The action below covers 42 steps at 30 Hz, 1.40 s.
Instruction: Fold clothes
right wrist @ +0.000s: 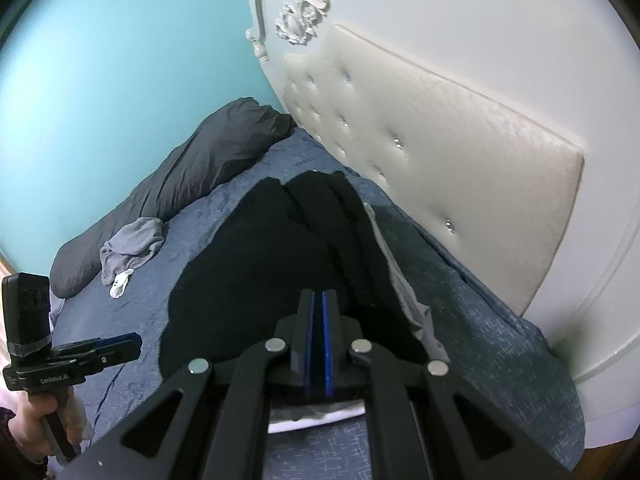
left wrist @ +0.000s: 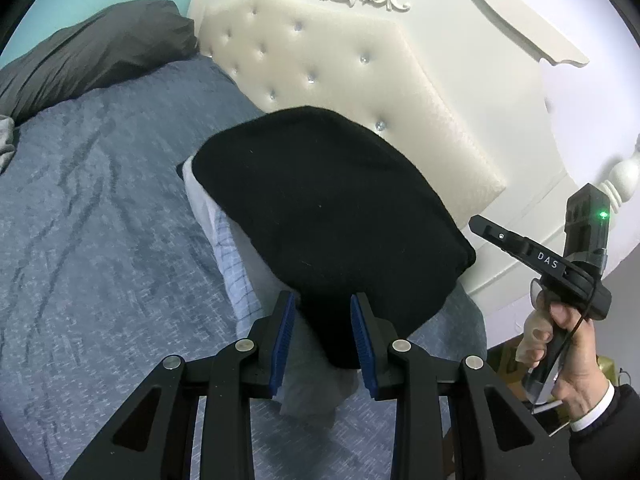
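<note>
Folding looks mostly done for the black garment [left wrist: 320, 216]: it sits as a compact bundle on top of a pile of paler folded clothes [left wrist: 236, 264] at the near right corner of the blue bedspread [left wrist: 100, 200], close to the white tufted headboard [left wrist: 340, 76]. Stacking there probably keeps finished pieces together and away from the unfolded ones. Left gripper [left wrist: 323, 332]: jaws partly spread, straddling the near edge of the black garment; from the left wrist view I cannot tell whether the blue pads [left wrist: 285, 332] press the cloth or only flank it. This pose fits either setting the bundle down or squaring it on the pile. Right gripper [right wrist: 318, 344]: jaws pressed together, nothing visibly between them; it hovers over the black cloth, and in the left wrist view it stands apart to the right, off the pile, held by the right hand [left wrist: 568, 364]. Likely parked while the left finishes. Count: two grippers, one per hand; one black garment on the pile; number of layers under it cannot be told; one crumpled grey garment [right wrist: 132, 248] far left on the bedspread, not yet folded, with one small white piece [right wrist: 120, 285] touching its near edge; one long dark pillow [right wrist: 180, 188] along the turquoise wall [right wrist: 120, 60].
</note>
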Each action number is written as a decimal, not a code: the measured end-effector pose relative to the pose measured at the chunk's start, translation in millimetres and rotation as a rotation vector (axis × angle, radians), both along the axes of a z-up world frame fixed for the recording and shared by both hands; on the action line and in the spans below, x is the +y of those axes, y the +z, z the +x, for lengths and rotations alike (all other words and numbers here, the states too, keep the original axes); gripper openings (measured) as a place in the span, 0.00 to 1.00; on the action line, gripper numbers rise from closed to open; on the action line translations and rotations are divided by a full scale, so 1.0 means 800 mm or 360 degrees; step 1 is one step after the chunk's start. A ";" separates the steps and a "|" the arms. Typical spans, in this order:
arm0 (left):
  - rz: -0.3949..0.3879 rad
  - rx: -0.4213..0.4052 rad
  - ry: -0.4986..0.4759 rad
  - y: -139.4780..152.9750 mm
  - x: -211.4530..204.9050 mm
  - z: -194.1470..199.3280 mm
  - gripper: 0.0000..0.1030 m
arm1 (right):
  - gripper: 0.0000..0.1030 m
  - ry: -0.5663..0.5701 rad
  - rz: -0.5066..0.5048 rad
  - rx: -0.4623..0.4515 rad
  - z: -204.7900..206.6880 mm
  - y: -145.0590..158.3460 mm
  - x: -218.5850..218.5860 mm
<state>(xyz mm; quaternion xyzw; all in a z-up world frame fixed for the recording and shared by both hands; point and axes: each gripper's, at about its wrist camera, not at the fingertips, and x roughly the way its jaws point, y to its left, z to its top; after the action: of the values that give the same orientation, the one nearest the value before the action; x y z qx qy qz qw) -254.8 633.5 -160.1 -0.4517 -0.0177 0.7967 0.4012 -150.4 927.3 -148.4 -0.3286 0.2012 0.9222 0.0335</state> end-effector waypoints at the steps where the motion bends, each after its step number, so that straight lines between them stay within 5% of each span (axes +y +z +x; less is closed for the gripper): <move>1: 0.0000 0.0006 0.0007 0.004 -0.004 0.000 0.32 | 0.02 0.0001 0.0000 0.0002 -0.002 0.003 -0.003; 20: 0.0018 0.0106 0.0137 0.052 -0.097 -0.005 0.33 | 0.02 0.0059 0.0053 0.0017 -0.015 0.042 -0.095; 35: 0.0013 0.0168 0.0282 0.075 -0.207 -0.022 0.45 | 0.06 0.0149 0.0116 0.0019 -0.044 0.066 -0.205; 42: -0.0001 0.0201 0.0351 0.083 -0.261 -0.026 0.48 | 0.17 0.0205 0.0145 0.0010 -0.056 0.071 -0.260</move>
<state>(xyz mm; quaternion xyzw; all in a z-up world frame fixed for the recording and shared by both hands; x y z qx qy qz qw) -275.4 424.8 -93.6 -0.3959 -0.0417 0.8629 0.3114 -195.0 718.9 -91.2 -0.3362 0.1374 0.9316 -0.0116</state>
